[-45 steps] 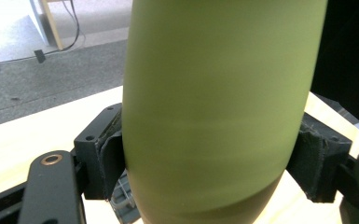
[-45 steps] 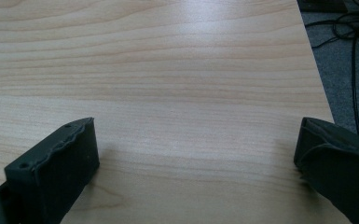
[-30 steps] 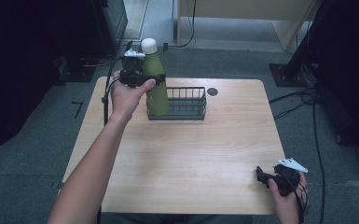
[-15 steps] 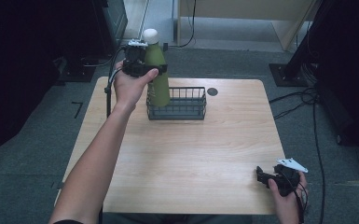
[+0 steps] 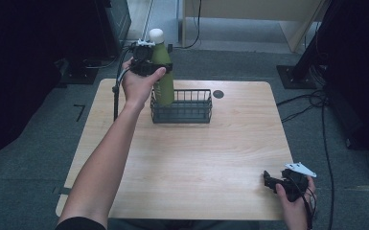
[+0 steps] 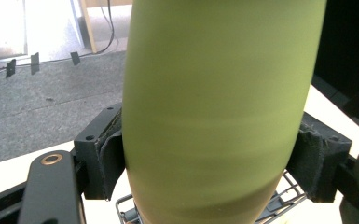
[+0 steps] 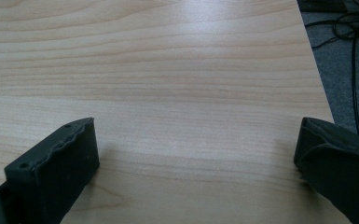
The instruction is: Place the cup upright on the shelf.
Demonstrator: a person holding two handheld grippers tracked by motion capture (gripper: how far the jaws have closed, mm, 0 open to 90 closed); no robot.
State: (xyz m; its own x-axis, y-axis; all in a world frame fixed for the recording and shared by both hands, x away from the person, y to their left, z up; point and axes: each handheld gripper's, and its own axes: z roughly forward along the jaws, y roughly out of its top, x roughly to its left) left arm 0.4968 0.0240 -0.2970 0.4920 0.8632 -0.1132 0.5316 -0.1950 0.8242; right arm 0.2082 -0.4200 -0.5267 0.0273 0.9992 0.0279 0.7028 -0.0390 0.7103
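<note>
A green bottle (image 5: 162, 72) with a white cap stands upright, its base down inside the left end of a black wire basket (image 5: 191, 108) at the table's back. My left gripper (image 5: 159, 67) is shut on the bottle's body; in the left gripper view the green bottle (image 6: 219, 107) sits squeezed between both pads (image 6: 108, 158), with the wire basket (image 6: 279, 203) below. My right gripper (image 5: 270, 179) rests at the table's front right corner, open, and in the right gripper view its jaws stand wide apart over bare wood with nothing between its fingers (image 7: 58, 165).
The wooden table (image 5: 191, 163) has a small black round grommet (image 5: 218, 94) just right of the basket. A black pole (image 5: 115, 98) rises at the table's back left edge. Cables (image 5: 311, 103) lie on the grey floor to the right.
My left gripper has lifted the bottle somewhat and carried it slightly right, over the basket's left end. The right gripper has stayed put.
</note>
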